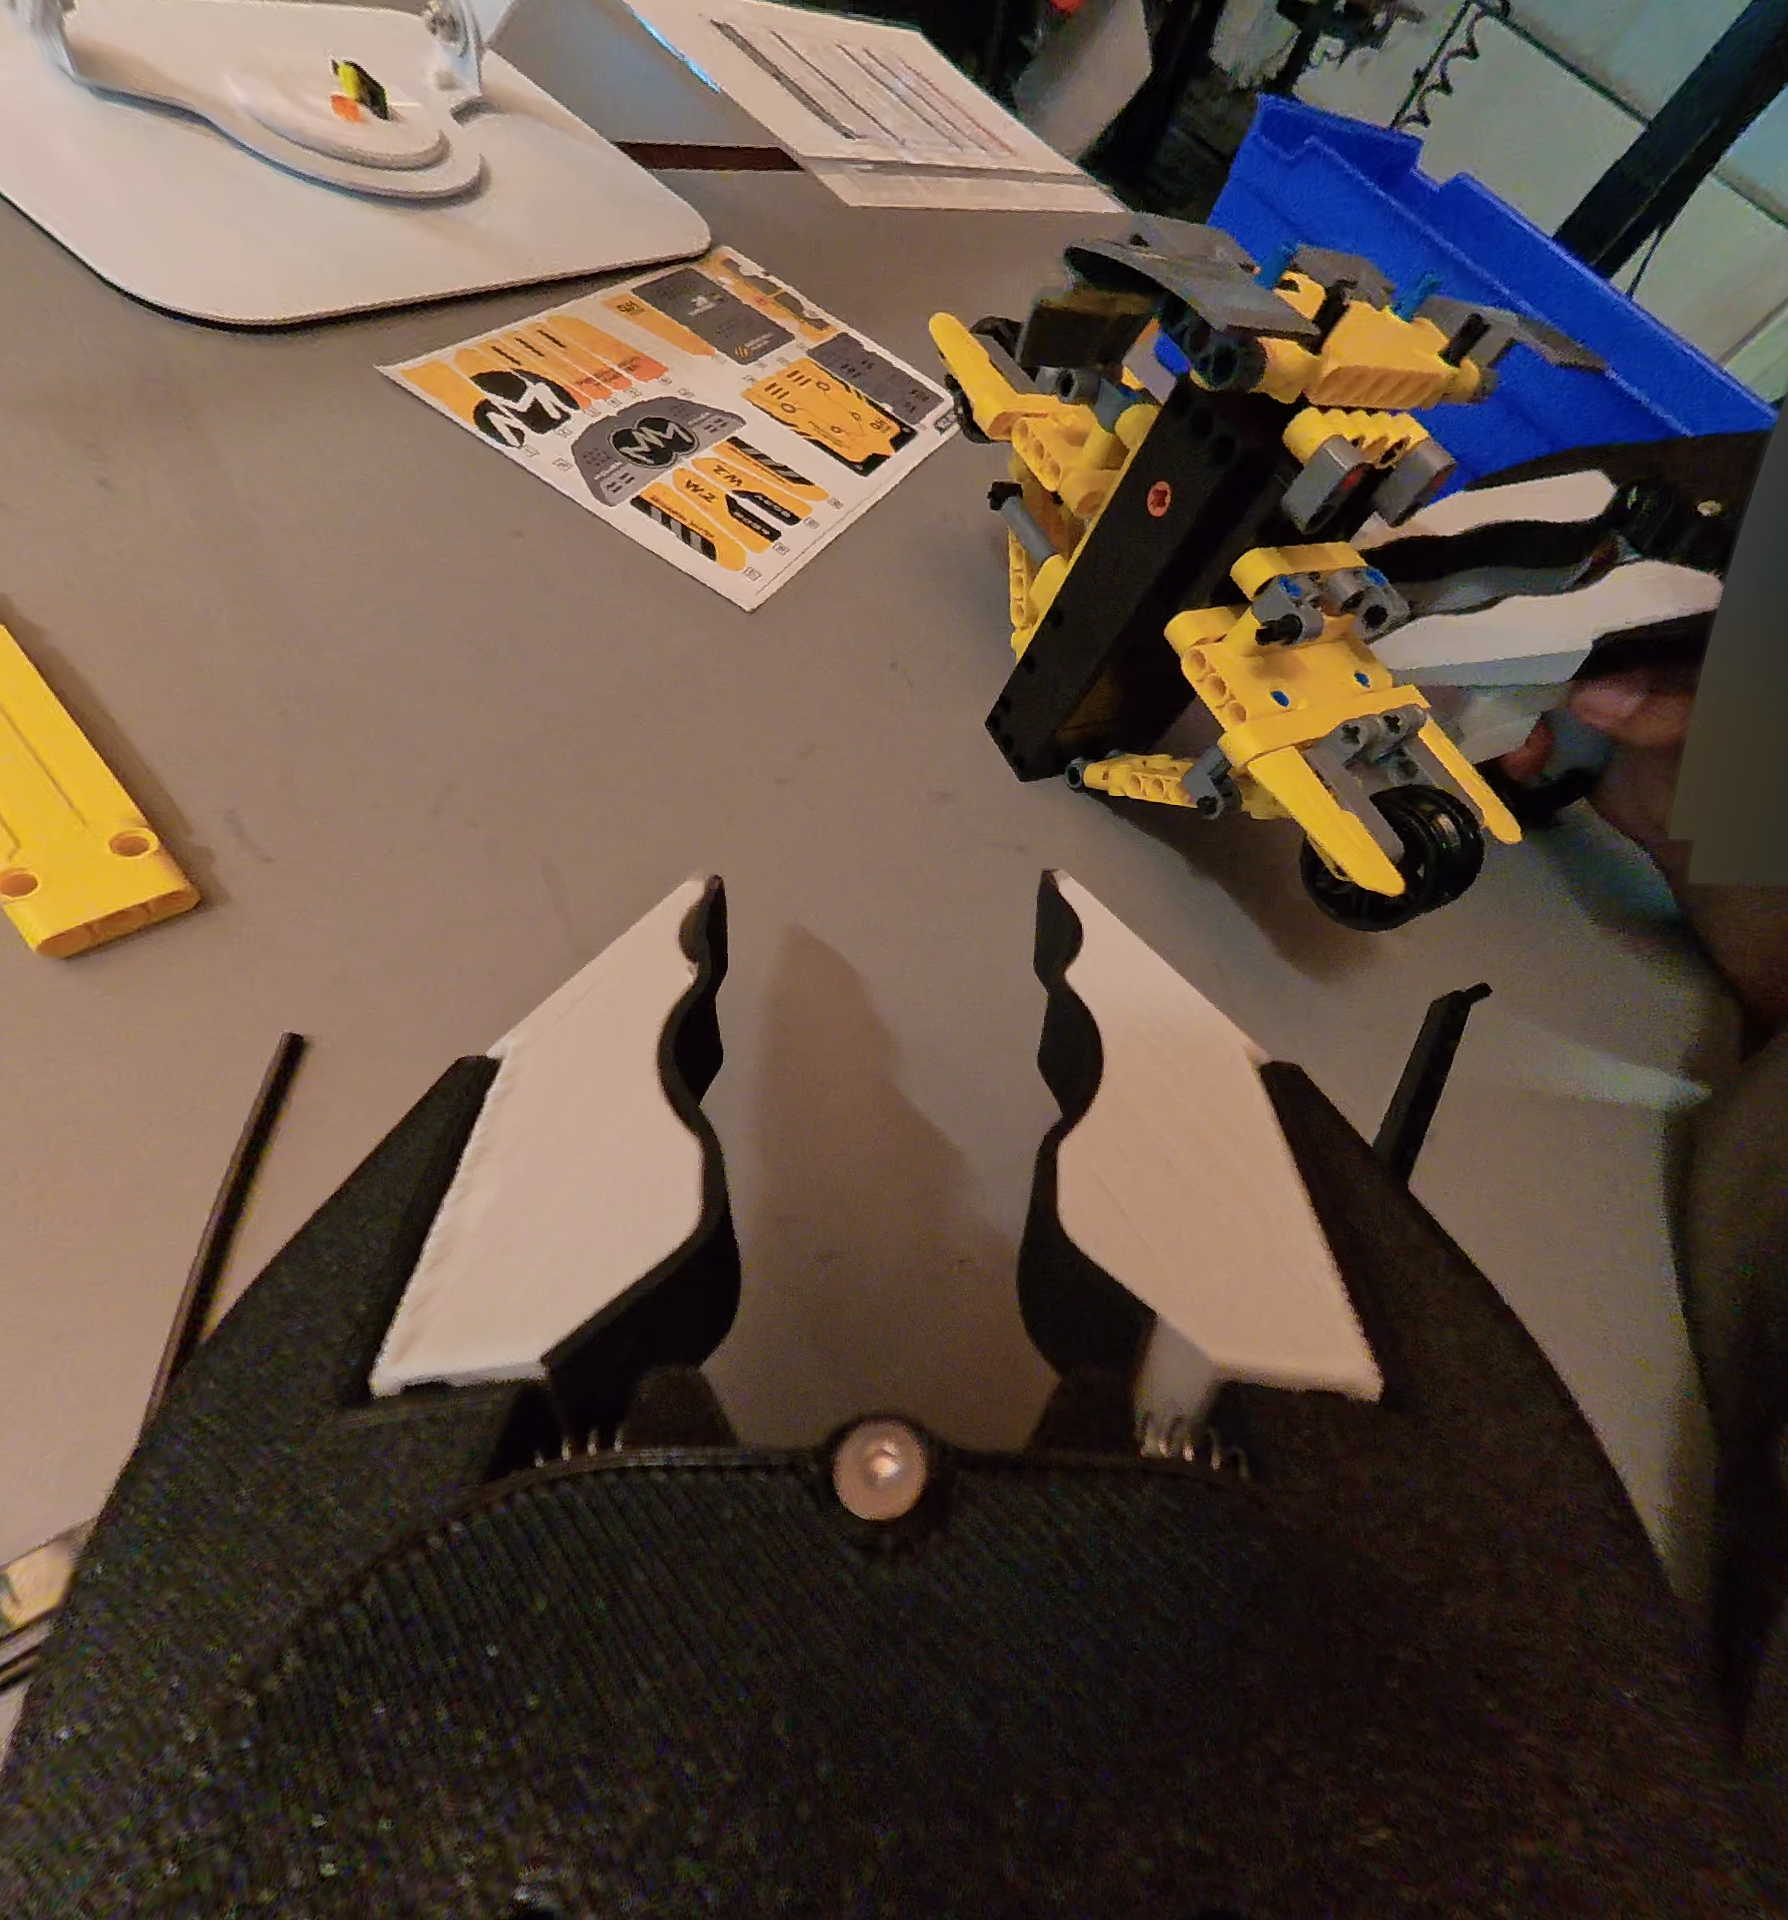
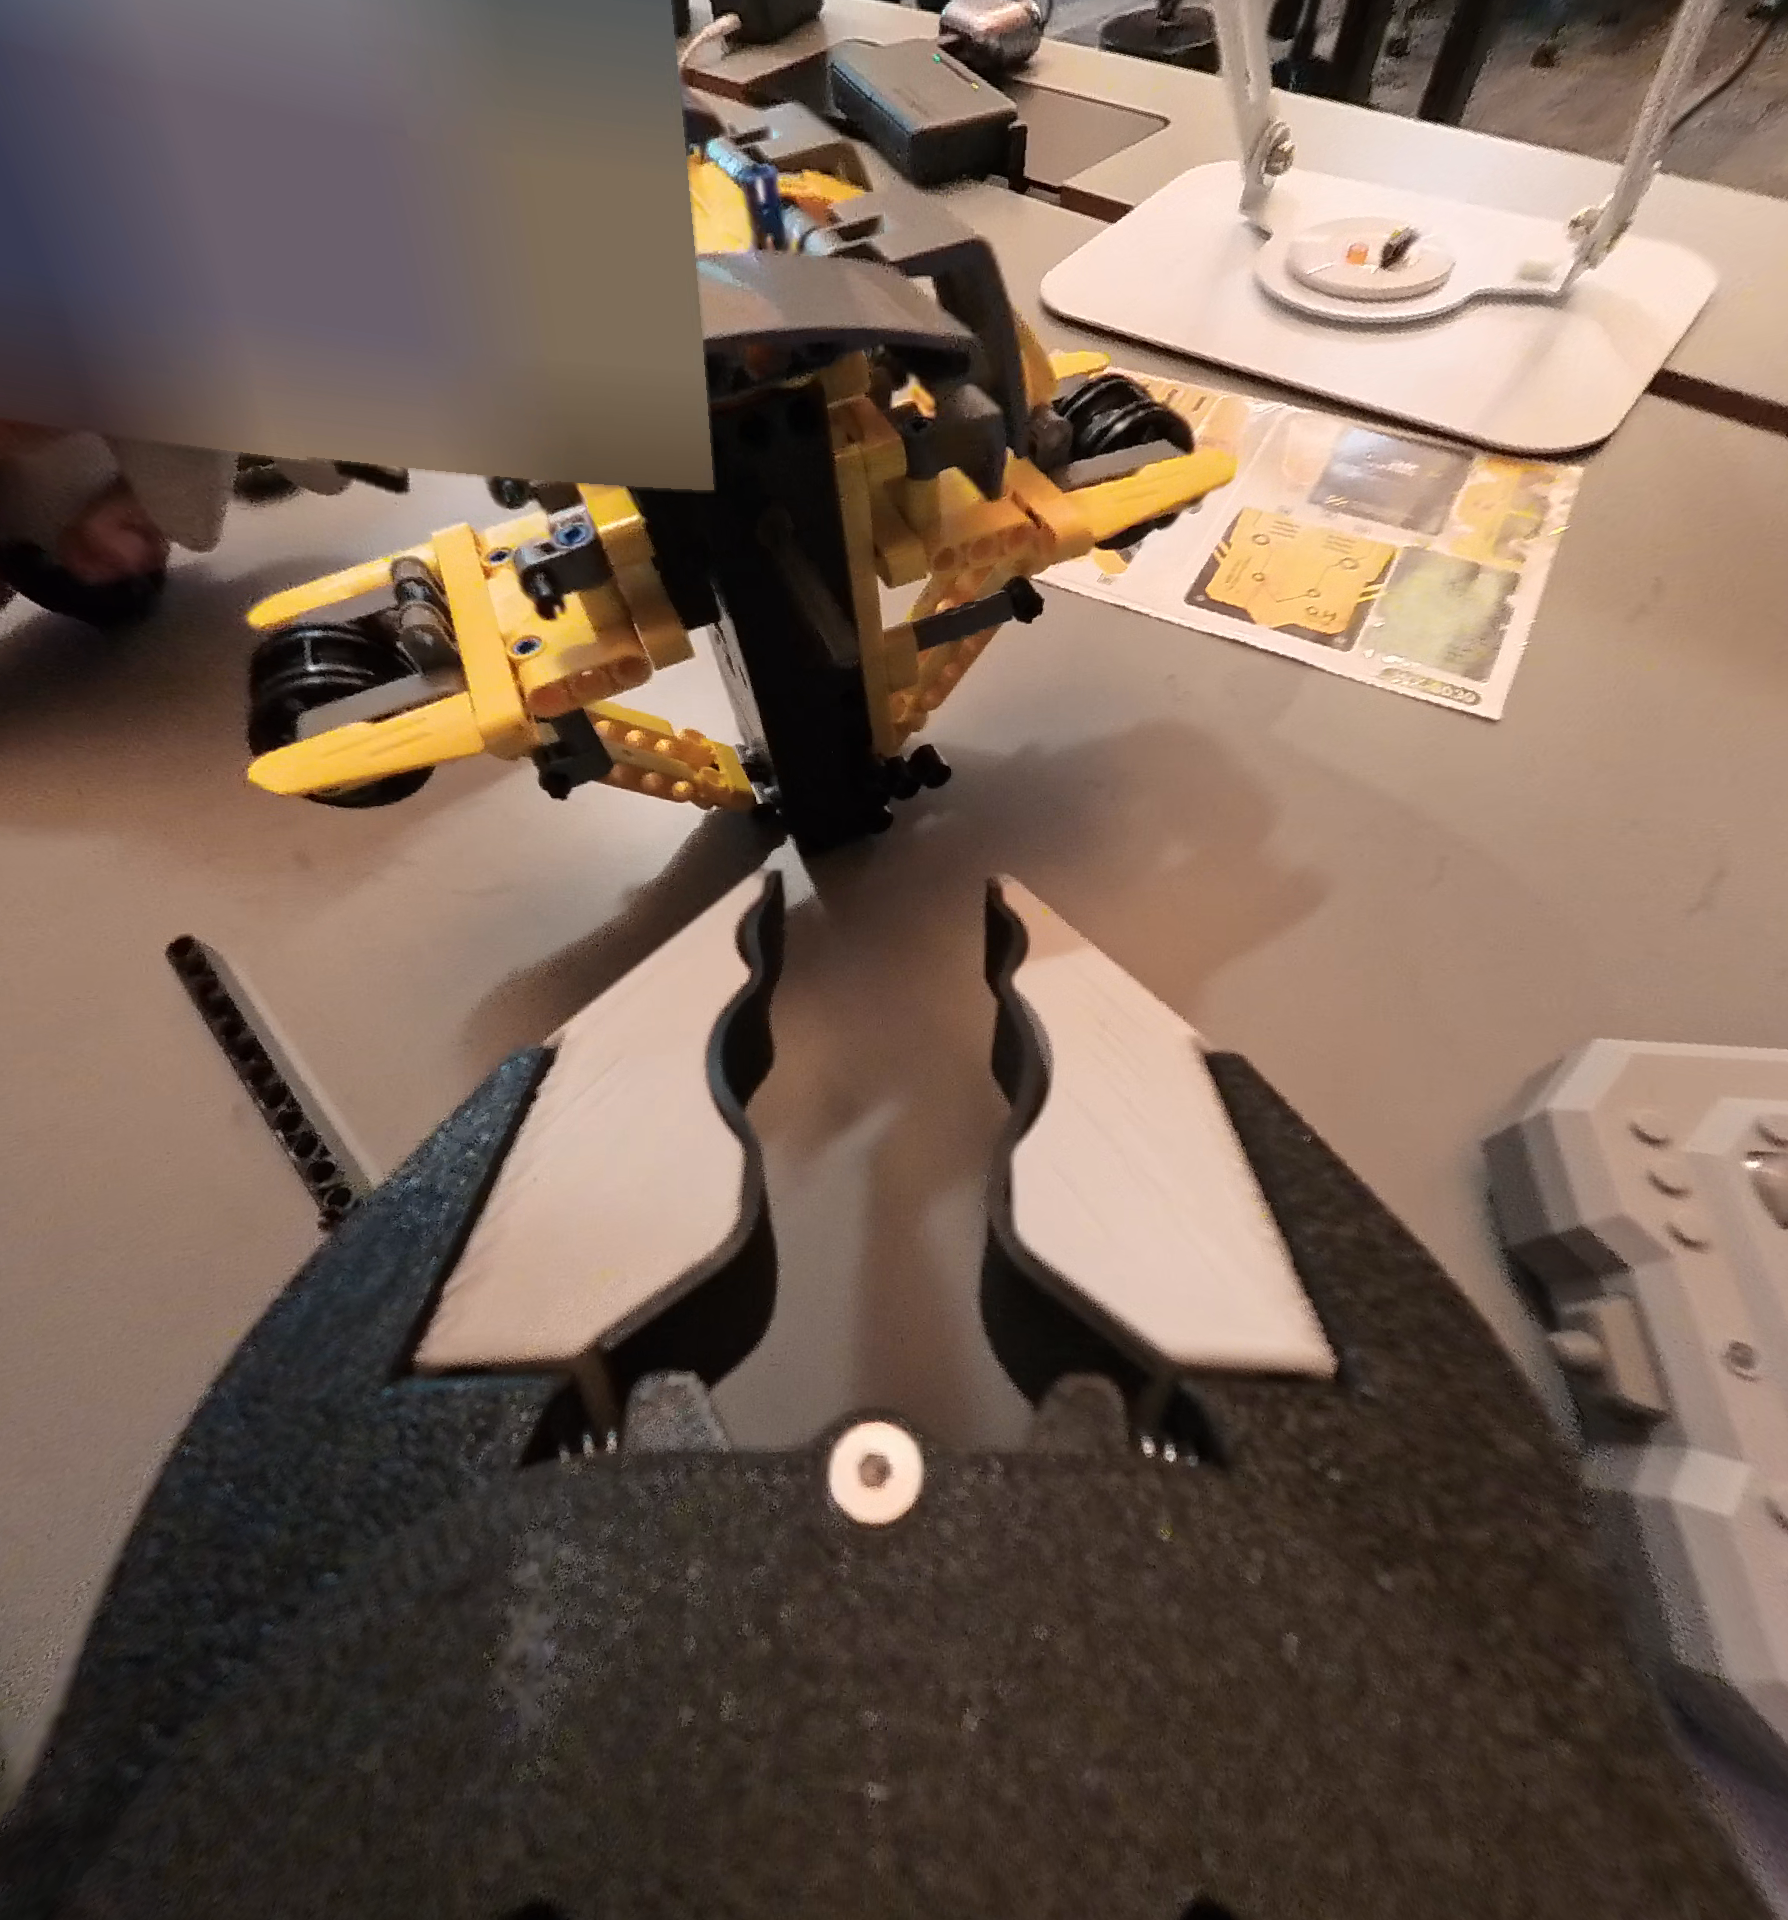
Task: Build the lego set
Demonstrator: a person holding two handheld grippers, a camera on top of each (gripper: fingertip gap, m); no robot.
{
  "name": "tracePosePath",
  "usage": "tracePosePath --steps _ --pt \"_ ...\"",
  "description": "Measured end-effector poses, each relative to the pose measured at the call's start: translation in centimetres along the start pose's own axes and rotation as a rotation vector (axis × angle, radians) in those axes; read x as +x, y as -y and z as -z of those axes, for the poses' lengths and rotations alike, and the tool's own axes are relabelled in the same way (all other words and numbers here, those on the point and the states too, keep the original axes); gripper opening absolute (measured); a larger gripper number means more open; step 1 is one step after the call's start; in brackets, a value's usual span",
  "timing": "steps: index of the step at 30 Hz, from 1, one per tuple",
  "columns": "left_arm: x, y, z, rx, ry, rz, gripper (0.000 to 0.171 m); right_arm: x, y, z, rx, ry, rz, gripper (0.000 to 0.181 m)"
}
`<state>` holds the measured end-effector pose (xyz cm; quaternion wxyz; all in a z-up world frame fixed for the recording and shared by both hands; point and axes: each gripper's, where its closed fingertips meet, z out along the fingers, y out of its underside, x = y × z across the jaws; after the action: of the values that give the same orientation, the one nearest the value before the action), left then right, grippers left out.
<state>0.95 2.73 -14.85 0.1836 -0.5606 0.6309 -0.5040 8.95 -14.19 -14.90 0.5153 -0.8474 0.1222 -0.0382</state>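
I see the yellow-and-black brick model (image 2: 765, 582) tipped on end on the grey table (image 2: 1285, 883), black spine near upright; my right gripper (image 2: 882, 894) spread, empty, just before its base; my left gripper (image 1: 874, 899) spread, empty, apart from the model.

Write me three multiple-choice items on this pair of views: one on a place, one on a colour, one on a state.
1. Where does the sticker sheet lie?
A. on the floor
B. flat on the table beside the toy model
C. rolled up in a box

2. What colour is the loose flat panel at the left edge of the left wrist view?
A. red
B. yellow
C. green

3. How does the left gripper stand?
A. open and empty
B. shut on a wheel
C. shut on paper

Answers: 1 B, it lies flat on the grey top next to the model; 2 B, the panel is plain yellow; 3 A, bare table shows between its spread fingers.
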Motion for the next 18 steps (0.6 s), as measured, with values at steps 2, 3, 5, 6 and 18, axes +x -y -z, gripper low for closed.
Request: tracePosePath --steps 2,3,5,6,18 --pt "0.5 -0.1 0.0 -0.002 -0.003 -0.023 0.055 -0.1 0.0 0.0 0.001 -0.002 0.013 0.038" --pt "0.7 -0.2 0.0 -0.002 -0.004 -0.038 0.055 -0.2 0.1 0.1 0.005 0.0 0.011 0.038" --pt "1.5 -0.3 0.0 -0.005 -0.007 -0.072 0.055 -0.1 0.2 0.2 0.018 0.006 -0.003 0.038" --pt "1.8 -0.5 0.0 -0.008 -0.004 -0.089 0.054 0.0 0.3 0.3 0.027 0.007 -0.012 0.038" --pt "-3.5 2.2 5.7 0.134 0.403 -0.228 0.0 0.9 1.0 1.4 0.101 -0.033 -0.044 0.038"
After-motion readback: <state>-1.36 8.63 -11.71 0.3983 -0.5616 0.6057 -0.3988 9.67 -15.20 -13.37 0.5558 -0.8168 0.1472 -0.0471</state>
